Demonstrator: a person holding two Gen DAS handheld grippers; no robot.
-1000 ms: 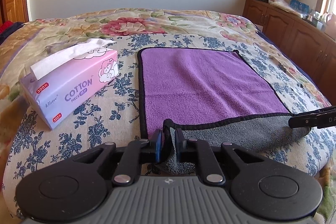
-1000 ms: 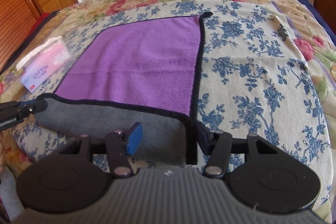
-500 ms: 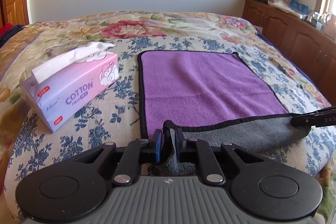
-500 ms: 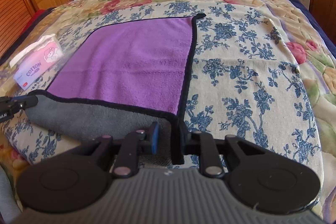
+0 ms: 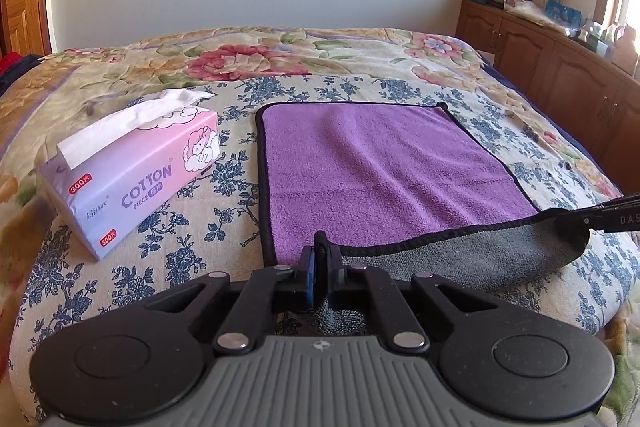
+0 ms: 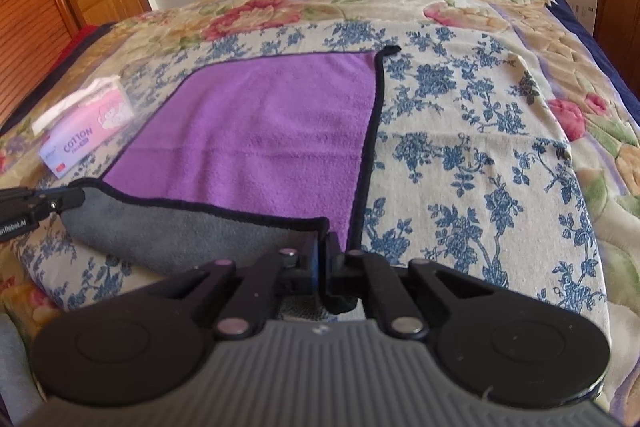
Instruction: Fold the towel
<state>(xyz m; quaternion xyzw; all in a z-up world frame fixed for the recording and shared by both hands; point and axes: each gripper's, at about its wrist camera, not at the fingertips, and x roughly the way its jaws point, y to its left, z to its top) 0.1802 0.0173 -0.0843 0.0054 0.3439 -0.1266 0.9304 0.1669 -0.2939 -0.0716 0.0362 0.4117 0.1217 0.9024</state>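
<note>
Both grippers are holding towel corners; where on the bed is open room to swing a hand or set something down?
Bare blue-flowered cover lies right of the towel, out to the bed's right edge, and beyond its far hem. Left side is tighter: the tissue box sits beside the towel with only a narrow strip between. Near edge is crowded by the left gripper and right gripper, both clamped on corners.

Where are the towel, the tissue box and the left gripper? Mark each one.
towel [image 5: 380, 167]: left wrist view, on the purple top face.
tissue box [image 5: 132, 187]: left wrist view, on the printed side facing the camera.
left gripper [image 5: 320, 267]: left wrist view, midway between the fingertips, shut on the towel's near corner.
</note>
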